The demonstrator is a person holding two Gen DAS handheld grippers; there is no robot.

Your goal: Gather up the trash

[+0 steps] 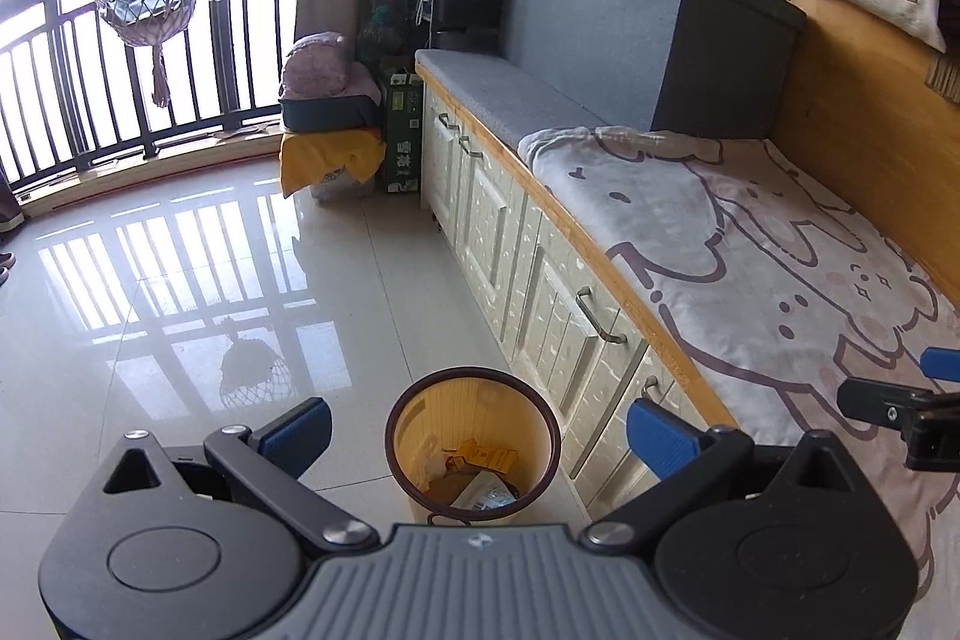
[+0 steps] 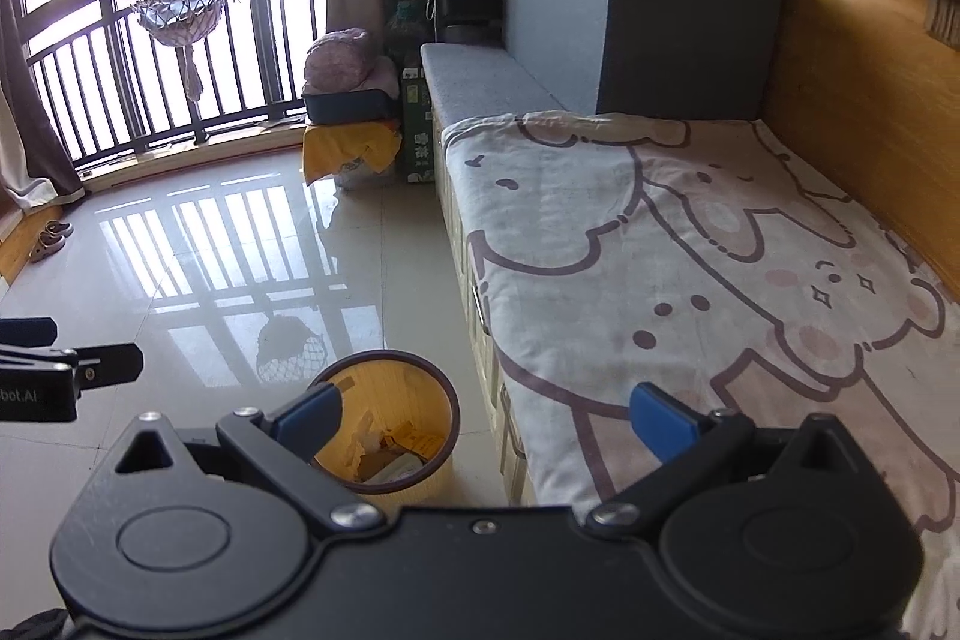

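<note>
Tongs point(image 1: 477, 436) and point(image 2: 486, 421) gaping empty, you are hovering over the part-filled bin point(image 1: 474, 454) beside the bed point(image 2: 720, 250), apparently needing fresh trash to locate next.

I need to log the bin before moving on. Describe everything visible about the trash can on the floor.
The trash can is a round, open-topped bin with yellowish wood-look walls and a dark brown rim. It stands upright on the glossy tiled floor, close beside the cream cabinet fronts. It holds paper scraps and small yellow cartons. Neither gripper touches it.
</note>
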